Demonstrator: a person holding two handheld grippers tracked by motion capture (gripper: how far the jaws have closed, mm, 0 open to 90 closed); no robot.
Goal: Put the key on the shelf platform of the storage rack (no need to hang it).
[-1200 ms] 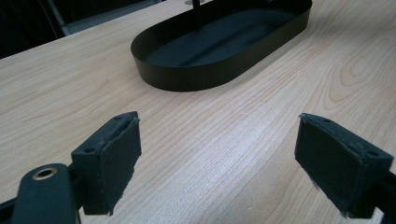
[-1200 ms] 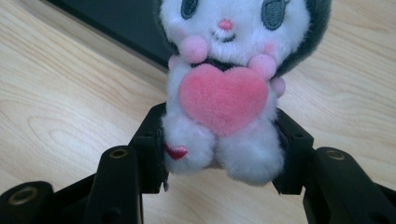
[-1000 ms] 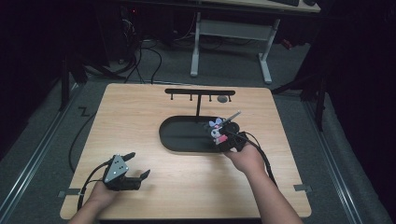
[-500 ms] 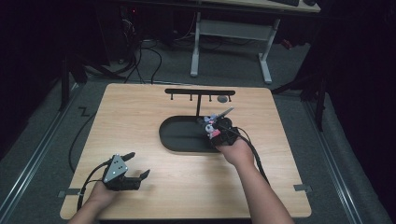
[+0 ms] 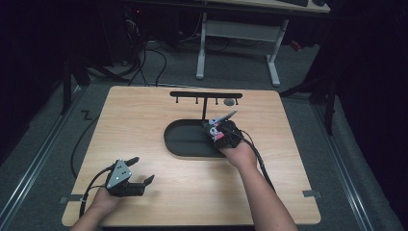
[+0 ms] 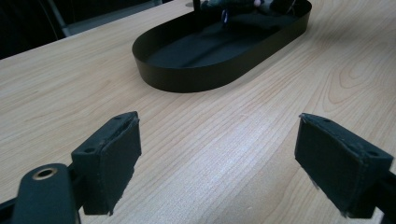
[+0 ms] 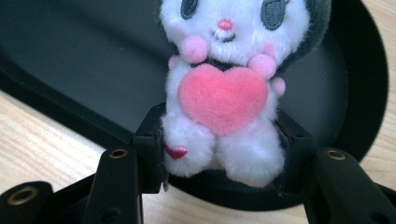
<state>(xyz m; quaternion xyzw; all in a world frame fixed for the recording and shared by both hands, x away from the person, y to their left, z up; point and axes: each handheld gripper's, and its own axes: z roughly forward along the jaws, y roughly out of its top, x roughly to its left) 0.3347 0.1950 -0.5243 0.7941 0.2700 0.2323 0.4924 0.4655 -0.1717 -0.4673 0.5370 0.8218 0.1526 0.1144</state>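
A small white plush toy [image 7: 223, 100] with a pink heart on its chest and a dark hood is held by its legs in my right gripper [image 7: 219, 156], which is shut on it. In the high view the right gripper [image 5: 217, 131] hovers over the right end of the black oval tray [image 5: 185, 144], the plush toy [image 5: 214, 128] at its tip. My left gripper [image 5: 143, 170] rests near the table's front left, open, with bare wood between its pads [image 6: 114, 161]. The black tray [image 6: 187, 77] lies ahead of it.
A black T-shaped rack [image 5: 206, 96] with small hooks stands behind the tray, a round grey disc [image 5: 229, 102] by it. The wooden table [image 5: 144, 115] has bare room on the left and front. White desk legs [image 5: 274, 62] stand beyond the far edge.
My right hand has carried the plush toy leftward and down, from the tray's right rim to over its right end. The left gripper has stayed put.
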